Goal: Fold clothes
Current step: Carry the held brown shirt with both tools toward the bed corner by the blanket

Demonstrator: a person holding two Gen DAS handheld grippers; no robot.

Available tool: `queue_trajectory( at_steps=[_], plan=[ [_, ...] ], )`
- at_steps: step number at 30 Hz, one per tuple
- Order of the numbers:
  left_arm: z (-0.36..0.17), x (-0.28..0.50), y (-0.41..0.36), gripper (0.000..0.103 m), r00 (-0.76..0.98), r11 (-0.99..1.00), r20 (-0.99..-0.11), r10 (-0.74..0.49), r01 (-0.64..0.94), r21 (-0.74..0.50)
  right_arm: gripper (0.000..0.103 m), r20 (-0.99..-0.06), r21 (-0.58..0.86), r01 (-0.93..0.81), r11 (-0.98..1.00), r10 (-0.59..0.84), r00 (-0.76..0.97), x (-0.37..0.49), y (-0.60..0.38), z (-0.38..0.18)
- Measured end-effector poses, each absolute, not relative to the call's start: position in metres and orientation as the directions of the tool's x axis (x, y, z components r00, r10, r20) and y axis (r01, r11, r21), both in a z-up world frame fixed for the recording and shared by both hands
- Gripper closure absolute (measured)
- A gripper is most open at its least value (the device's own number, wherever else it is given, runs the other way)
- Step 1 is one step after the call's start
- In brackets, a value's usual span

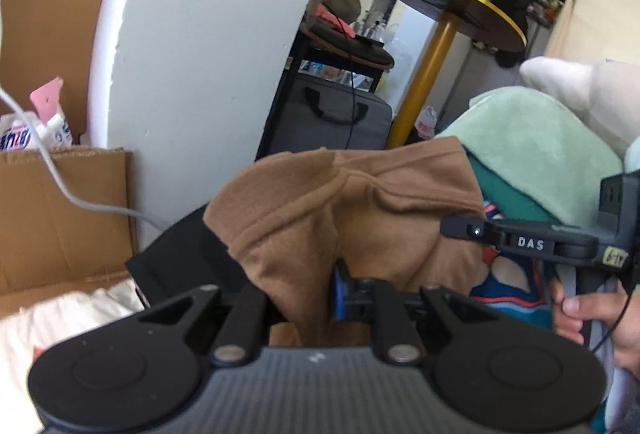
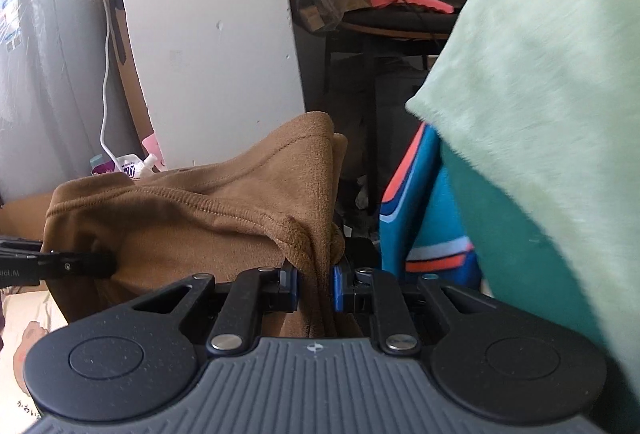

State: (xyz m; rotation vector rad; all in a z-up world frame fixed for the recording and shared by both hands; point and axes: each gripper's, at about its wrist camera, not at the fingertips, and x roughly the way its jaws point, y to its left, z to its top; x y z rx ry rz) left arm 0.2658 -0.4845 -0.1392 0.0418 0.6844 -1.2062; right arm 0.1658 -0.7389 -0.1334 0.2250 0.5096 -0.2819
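Observation:
A brown fleece garment [image 1: 360, 206] hangs bunched between both grippers. In the left wrist view my left gripper [image 1: 310, 292] is shut on a fold of it; the cloth hides the left pad and only the blue right pad shows. The right gripper [image 1: 464, 228] reaches into the cloth from the right, held by a hand [image 1: 592, 318]. In the right wrist view my right gripper [image 2: 314, 288] is shut on the brown garment [image 2: 192, 230] near its stitched hem, with a blue pad on each side of the cloth. The left gripper [image 2: 108, 262] pokes into the fabric at the far left.
A mint-green fleece blanket [image 2: 540, 74] over a blue, orange-striped cloth [image 2: 424, 218] rises close on the right. A white wall [image 1: 200, 54], cardboard boxes [image 1: 60, 210] and a white cable [image 1: 60, 186] stand left. Behind are a grey bag [image 1: 332, 122], a black stand and a gold-rimmed round table [image 1: 452, 6].

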Motion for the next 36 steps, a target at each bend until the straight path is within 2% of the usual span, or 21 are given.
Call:
queue_trajectory(
  at_steps=[8,11,29,34,36],
  plan=[
    [-0.161,0.304,-0.498,0.089,0.200,0.414,-0.520,-0.831,0.846,-0.336,0.087,-0.525,0.064,0.283,0.957,-0.209,0.825,0.209,-0.741,-0.149],
    [-0.172,0.326,-0.507,0.088,0.208,0.443,-0.520,-0.828,0.812,-0.380,0.087,-0.539,0.053,0.279,0.959,-0.208,0.816,0.228,-0.749,-0.155],
    [-0.247,0.414,-0.545,0.087,0.230,0.561,-0.587,-0.776,0.677,-0.476,0.086,-0.714,-0.047,0.263,0.964,-0.217,0.665,0.351,-0.779,-0.224],
    [-0.259,0.430,-0.537,0.083,0.265,0.588,-0.569,-0.778,0.627,-0.511,0.078,-0.749,-0.087,0.269,0.959,-0.241,0.618,0.369,-0.786,-0.241],
    [-0.264,0.435,-0.539,0.083,0.258,0.591,-0.578,-0.775,0.621,-0.515,0.067,-0.746,-0.118,0.283,0.952,-0.273,0.608,0.372,-0.788,-0.242]
  ],
)
